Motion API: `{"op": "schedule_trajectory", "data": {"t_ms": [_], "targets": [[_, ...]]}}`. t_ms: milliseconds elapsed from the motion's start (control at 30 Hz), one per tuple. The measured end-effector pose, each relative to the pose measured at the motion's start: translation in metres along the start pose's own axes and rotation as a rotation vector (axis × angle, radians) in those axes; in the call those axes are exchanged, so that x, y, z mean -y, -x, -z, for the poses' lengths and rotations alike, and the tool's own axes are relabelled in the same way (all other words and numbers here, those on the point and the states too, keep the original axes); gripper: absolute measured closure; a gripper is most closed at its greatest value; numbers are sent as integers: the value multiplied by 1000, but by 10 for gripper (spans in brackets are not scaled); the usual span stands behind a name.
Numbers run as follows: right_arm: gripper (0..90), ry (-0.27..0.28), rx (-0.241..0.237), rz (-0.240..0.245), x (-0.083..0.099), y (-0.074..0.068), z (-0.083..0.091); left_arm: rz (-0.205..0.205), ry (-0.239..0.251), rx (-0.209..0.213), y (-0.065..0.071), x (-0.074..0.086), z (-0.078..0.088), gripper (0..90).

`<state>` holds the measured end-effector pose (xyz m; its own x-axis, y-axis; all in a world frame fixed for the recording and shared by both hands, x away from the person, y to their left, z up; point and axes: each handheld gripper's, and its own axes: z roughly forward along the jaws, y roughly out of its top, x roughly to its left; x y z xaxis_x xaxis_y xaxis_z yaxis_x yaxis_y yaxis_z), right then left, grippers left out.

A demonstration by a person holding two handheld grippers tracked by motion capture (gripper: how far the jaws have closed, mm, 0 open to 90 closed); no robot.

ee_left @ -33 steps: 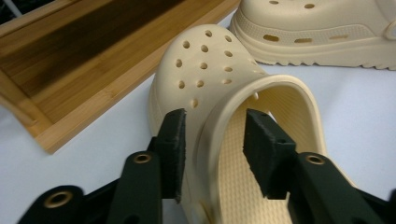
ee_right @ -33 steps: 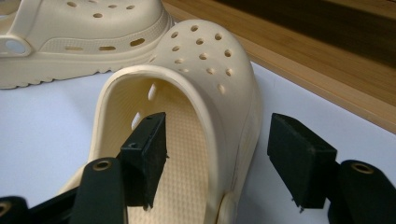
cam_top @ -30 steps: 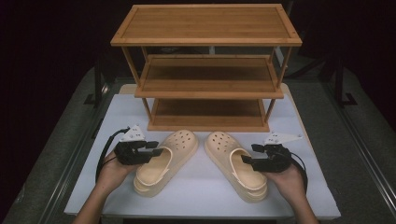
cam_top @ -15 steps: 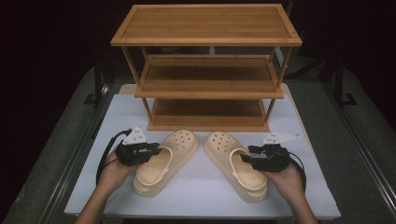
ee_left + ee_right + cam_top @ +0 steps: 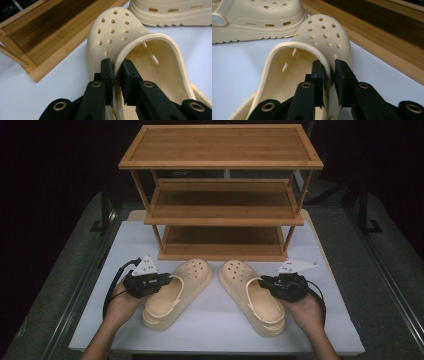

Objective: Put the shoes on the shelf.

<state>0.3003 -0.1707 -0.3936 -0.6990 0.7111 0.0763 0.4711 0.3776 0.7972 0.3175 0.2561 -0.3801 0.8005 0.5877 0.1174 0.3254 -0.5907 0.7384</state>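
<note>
— Where are we with the pair?

— We have both clogs pinched. The left gripper (image 5: pixel 162 281) has just been closing and now clamps the side wall of the left clog (image 5: pixel 177 292); the right gripper (image 5: pixel 265 283) has just closed likewise on the rim of the right clog (image 5: pixel 252 295). Both shoes lie flat on the white table (image 5: pixel 210 330), toes toward the bamboo shoe rack (image 5: pixel 222 190).

— Next move?

— We judge it's a lift, level, then forward onto a shelf.

— Anything in our way?

— The rack's lowest shelf (image 5: pixel 222 240) sits just ahead; its upper shelf edge and corner posts could catch the toes.
</note>
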Motion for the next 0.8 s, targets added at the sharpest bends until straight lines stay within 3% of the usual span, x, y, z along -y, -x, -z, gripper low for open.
{"op": "schedule_trajectory", "data": {"t_ms": [267,467,667,800], "targets": [[839,19,-4,-3,-3,2,5,18,-7,-35,0,-1,2,829],[840,32,2,-7,-5,4,11,36,2,-32,0,-6,2,835],[839,34,58,-22,-8,11,14,34,3,-43,1,-15,0,835],[840,45,68,-40,-9,19,13,40,8,-54,-2,-23,-4,836]]}}
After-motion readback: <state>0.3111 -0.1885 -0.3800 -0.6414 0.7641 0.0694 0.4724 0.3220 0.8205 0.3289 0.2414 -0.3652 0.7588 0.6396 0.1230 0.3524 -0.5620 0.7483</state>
